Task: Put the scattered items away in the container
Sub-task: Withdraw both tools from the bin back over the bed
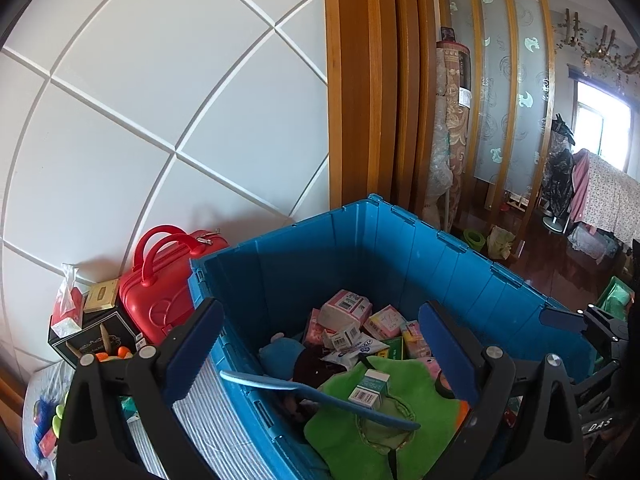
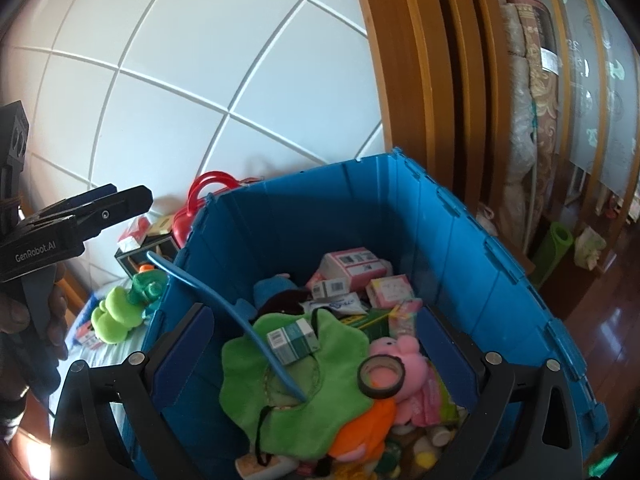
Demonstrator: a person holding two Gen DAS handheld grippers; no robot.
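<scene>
A blue plastic crate (image 1: 400,248) (image 2: 400,208) holds several boxes, a green plush (image 1: 384,424) (image 2: 304,376), a pink plush pig (image 2: 396,352), a tape roll (image 2: 380,376) and a long blue shoehorn-like stick (image 1: 316,394) (image 2: 224,304) leaning on its left rim. My left gripper (image 1: 320,352) is open and empty above the crate's left wall. My right gripper (image 2: 316,356) is open and empty above the crate's contents. A green frog plush (image 2: 116,316) and other small items lie outside the crate to its left.
A red case (image 1: 160,296) (image 2: 188,216), a black box (image 1: 92,336) and a tissue pack (image 1: 70,312) stand by the white wall. The left gripper's body (image 2: 60,224) shows at the left of the right wrist view. A wooden partition (image 1: 360,80) rises behind the crate.
</scene>
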